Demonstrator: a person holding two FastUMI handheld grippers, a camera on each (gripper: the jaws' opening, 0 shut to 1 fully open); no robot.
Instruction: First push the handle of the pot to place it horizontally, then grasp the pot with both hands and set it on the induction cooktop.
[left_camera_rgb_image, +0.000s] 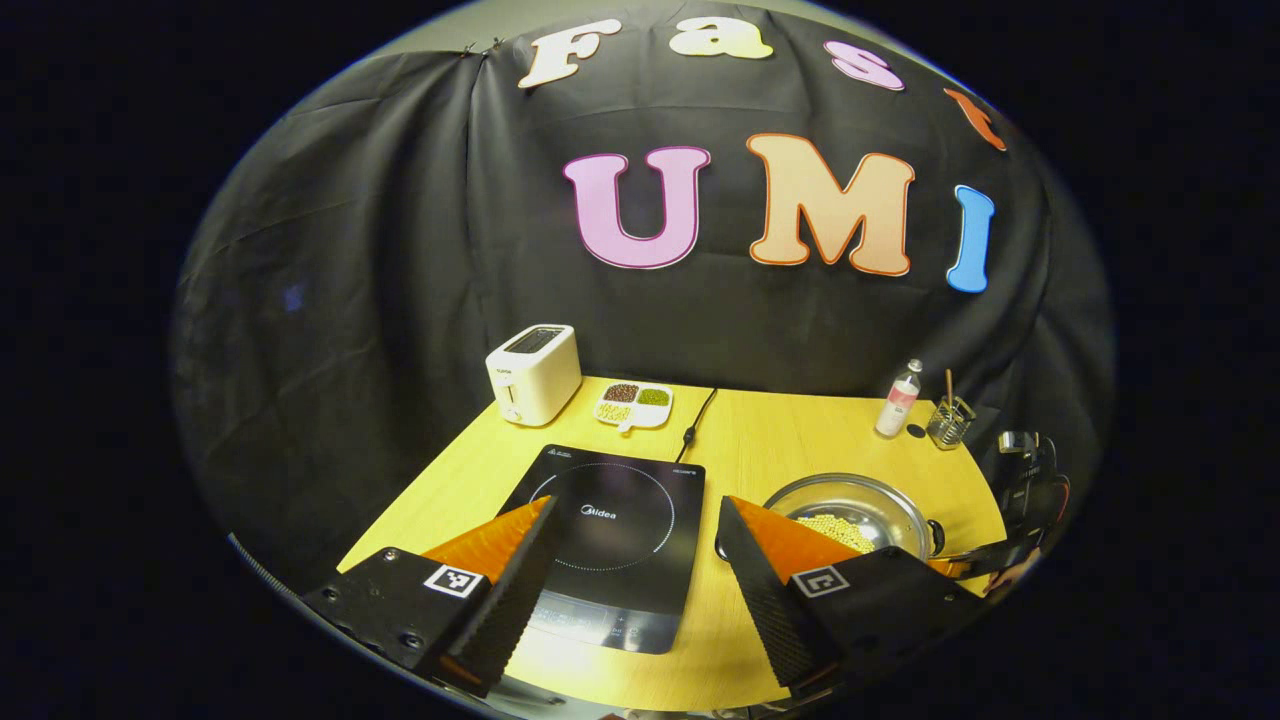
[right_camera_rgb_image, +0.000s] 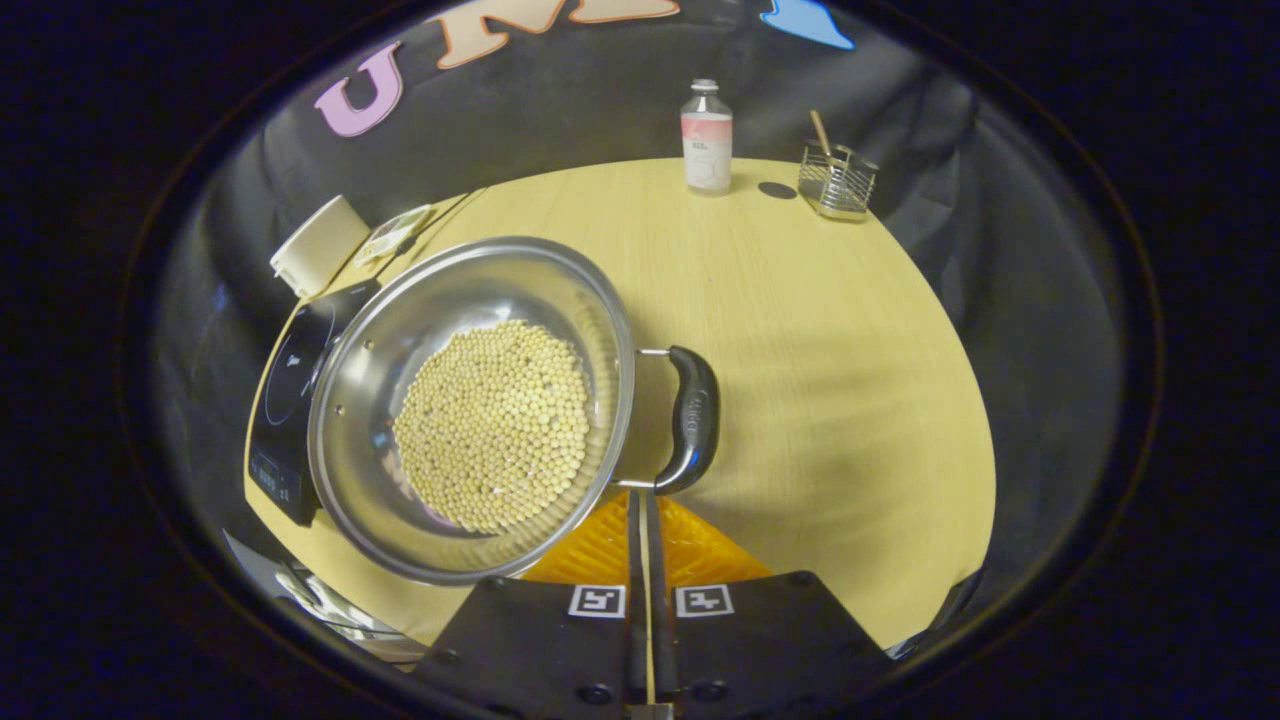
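A steel pot (right_camera_rgb_image: 350, 400) holding pale round beans (right_camera_rgb_image: 490, 430) stands on the wooden table (right_camera_rgb_image: 830, 400), just right of the black induction cooktop (right_camera_rgb_image: 285, 400). Its black side handle (right_camera_rgb_image: 695, 415) faces me. My right gripper (right_camera_rgb_image: 645, 495) is shut with nothing between its fingers, and its tips sit at the near end of that handle. My left gripper (left_camera_rgb_image: 636, 505) hangs open above the cooktop (left_camera_rgb_image: 610, 520), apart from the pot (left_camera_rgb_image: 850, 500) to its right. The right gripper (left_camera_rgb_image: 975, 562) shows beside the pot's handle (left_camera_rgb_image: 936, 536).
A white toaster (left_camera_rgb_image: 533, 372) and a divided plate of beans (left_camera_rgb_image: 634, 405) stand at the back left, with a black cable (left_camera_rgb_image: 700, 410) behind the cooktop. At the back right stand a small bottle (right_camera_rgb_image: 706, 140) and a wire holder (right_camera_rgb_image: 838, 180).
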